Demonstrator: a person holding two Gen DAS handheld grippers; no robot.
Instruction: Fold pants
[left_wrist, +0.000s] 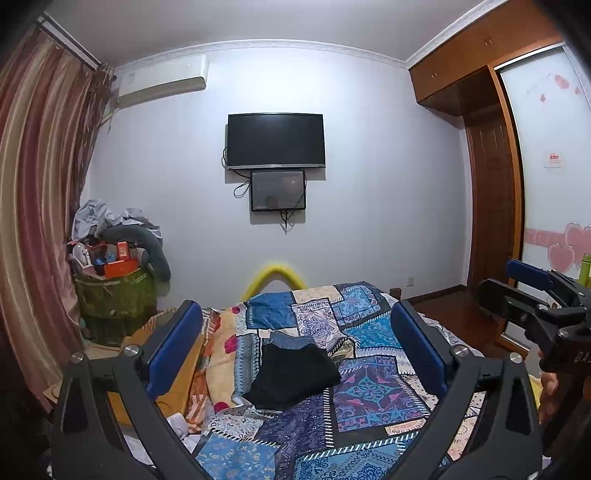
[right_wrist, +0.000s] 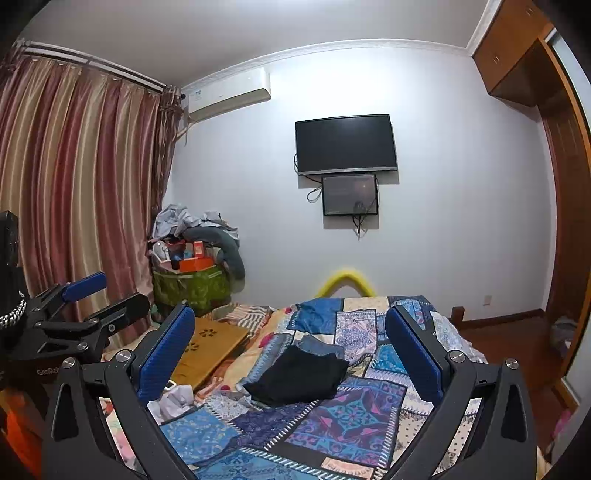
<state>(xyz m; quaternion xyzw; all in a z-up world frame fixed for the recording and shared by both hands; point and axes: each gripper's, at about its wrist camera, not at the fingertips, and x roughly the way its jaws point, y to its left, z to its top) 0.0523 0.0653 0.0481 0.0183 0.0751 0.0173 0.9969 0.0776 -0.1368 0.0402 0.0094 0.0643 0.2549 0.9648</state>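
Observation:
Black pants (left_wrist: 295, 374) lie folded in a compact bundle on the patchwork quilt (left_wrist: 373, 398), partly over a folded blue denim piece (left_wrist: 286, 338). They also show in the right wrist view (right_wrist: 301, 376), with the denim (right_wrist: 319, 347) behind. My left gripper (left_wrist: 295, 332) is open and empty, held above the bed short of the pants. My right gripper (right_wrist: 290, 334) is open and empty, likewise raised before the pants. The right gripper also shows at the right edge of the left wrist view (left_wrist: 517, 284), and the left gripper at the left edge of the right wrist view (right_wrist: 107, 295).
A wooden lap tray (right_wrist: 210, 347) lies on the bed's left side beside crumpled white cloth (right_wrist: 173, 400). A green hamper piled with clothes and boxes (right_wrist: 192, 280) stands by the striped curtain (right_wrist: 74, 192). A TV (right_wrist: 345, 144) hangs on the far wall. A wardrobe (left_wrist: 491, 177) lines the right.

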